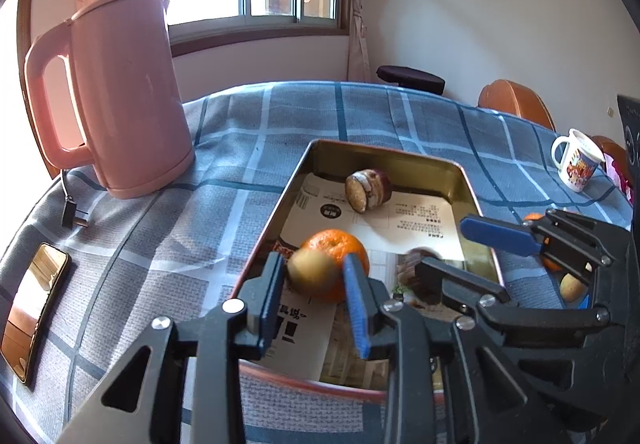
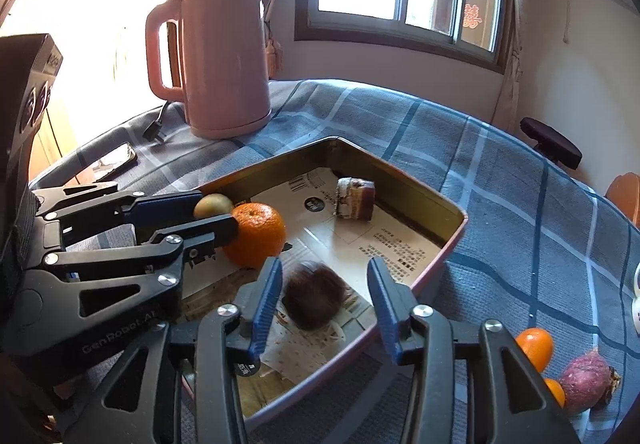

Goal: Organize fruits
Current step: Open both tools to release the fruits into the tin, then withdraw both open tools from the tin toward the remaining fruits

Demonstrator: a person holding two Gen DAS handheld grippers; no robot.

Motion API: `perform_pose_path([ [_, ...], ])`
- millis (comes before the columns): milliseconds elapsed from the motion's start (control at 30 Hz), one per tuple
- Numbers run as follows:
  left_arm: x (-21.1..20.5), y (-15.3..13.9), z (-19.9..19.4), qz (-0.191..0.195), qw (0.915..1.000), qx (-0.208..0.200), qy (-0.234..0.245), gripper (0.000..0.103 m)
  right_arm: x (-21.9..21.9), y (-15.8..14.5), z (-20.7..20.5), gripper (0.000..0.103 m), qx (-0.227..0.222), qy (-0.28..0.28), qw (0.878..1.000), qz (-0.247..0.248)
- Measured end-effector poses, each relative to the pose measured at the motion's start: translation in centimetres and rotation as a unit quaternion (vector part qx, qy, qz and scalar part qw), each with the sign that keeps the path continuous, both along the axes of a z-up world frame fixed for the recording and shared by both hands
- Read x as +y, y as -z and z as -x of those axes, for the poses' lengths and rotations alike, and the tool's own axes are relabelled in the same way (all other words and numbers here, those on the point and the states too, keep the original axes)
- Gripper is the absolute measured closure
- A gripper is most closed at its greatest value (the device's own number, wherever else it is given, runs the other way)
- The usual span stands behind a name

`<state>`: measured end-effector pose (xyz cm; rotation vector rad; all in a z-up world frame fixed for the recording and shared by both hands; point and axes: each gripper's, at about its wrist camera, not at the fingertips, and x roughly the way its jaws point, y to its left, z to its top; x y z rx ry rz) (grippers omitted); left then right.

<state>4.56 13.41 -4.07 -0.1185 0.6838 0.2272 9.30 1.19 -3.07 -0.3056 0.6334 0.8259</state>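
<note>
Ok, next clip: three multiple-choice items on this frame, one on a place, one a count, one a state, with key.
1. The pink kettle stands: A on the tablecloth beyond the tray; B inside it; C on a chair.
2. Oranges inside the tray: A two; B three; C one.
3. The right gripper, around the dark fruit, is: A shut on it; B open, clear of it; C holding an orange.
A, it sits on cloth behind the tray; C, one orange lies inside; B, gaps show beside both fingers.

Glossy metal tin (image 1: 472, 188), matt checked cloth (image 1: 248, 148).
</note>
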Motion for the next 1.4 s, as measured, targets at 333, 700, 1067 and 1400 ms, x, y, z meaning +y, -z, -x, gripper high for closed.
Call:
perform_pose_path([
  [333,-2.3,-2.1,1.6,-0.019,0.9989,-0.043,0.005,0.027,-5.7,-1.5,1.3,0.041,-0.019,0.038,0.999,-0.021],
  [700,-11.6,-1.3,-0.1,-0.031,0.9948,-0.027,0.093,0.027,-18.8,-1.5,1.0,0.040,-0.015,0.165,0.985,-0.038],
  [1067,-17.8,0.4,-2.2,-0.016,0.9885,0.020,0.149,0.029,-23.9,-0.3,0.4,0.039,0.000,0.215,0.975,-0.061],
  [1400,-20.3,1.2,-3.2,-0.022,0.9830,0.046,0.176,0.043,-24.9,0.0,0.0,0.035,0.019,0.216,0.972,-0.086],
])
